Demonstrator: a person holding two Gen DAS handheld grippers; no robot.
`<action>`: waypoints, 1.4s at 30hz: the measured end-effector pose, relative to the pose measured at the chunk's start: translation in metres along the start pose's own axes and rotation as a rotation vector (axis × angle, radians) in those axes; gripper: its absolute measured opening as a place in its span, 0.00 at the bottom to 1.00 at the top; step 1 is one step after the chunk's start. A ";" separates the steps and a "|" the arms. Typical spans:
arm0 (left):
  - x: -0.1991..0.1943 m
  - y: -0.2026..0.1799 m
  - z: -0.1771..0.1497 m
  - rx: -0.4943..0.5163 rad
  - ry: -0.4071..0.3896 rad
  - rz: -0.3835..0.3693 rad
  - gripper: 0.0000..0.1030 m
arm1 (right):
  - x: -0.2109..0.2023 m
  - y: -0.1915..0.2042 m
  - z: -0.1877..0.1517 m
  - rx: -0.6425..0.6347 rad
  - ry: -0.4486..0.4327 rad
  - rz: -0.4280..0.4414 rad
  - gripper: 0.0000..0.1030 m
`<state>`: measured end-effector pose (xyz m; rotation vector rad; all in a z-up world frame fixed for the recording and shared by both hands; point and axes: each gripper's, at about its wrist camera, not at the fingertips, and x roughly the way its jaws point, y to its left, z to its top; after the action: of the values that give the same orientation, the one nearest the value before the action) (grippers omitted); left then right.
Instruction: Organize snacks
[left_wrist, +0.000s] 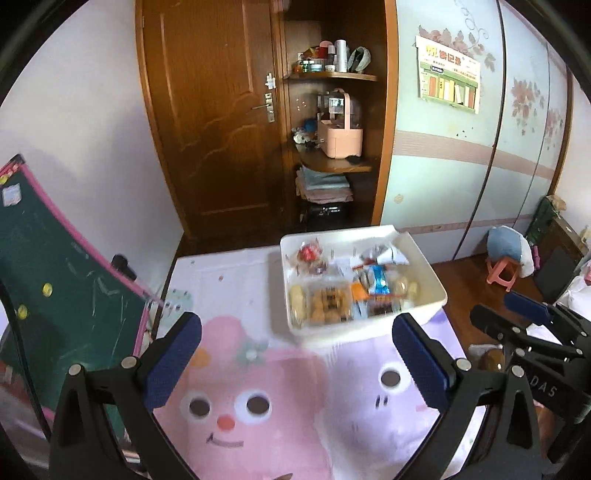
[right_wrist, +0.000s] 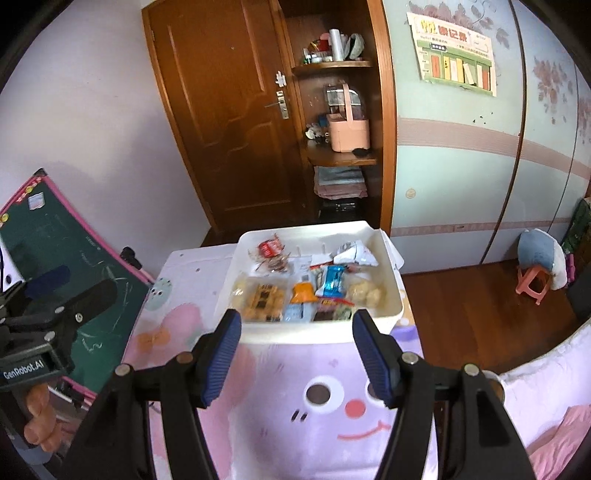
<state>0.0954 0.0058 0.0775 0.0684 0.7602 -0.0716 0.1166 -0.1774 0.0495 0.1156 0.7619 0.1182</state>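
Both grippers, left (left_wrist: 295, 363) and right (right_wrist: 295, 354), hang released and empty above the cloth (right_wrist: 280, 424), just short of the tray (right_wrist: 395, 291), probably poised to reach. Snacks (right_wrist: 306, 288) lie inside it.

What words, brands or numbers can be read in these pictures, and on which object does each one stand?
"GenRobot.AI": white label on the left gripper body, seen from the right wrist view.
"DAS": part of a word on the right gripper body, seen from the left wrist view; the rest is cut off.
Wall poster: large Chinese heading, too blurred to read surely.
Snack wrappers in the white bin: print too small and blurred.
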 end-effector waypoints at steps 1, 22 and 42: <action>-0.009 0.002 -0.010 -0.002 -0.006 0.007 1.00 | -0.006 0.002 -0.009 0.004 -0.003 0.005 0.61; -0.052 0.024 -0.150 -0.119 0.046 0.069 1.00 | -0.061 0.043 -0.130 0.004 0.001 0.052 0.63; -0.045 0.024 -0.149 -0.119 0.052 0.080 1.00 | -0.043 0.052 -0.137 -0.008 0.064 0.054 0.63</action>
<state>-0.0372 0.0442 0.0022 -0.0127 0.8115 0.0512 -0.0128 -0.1239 -0.0117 0.1249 0.8226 0.1770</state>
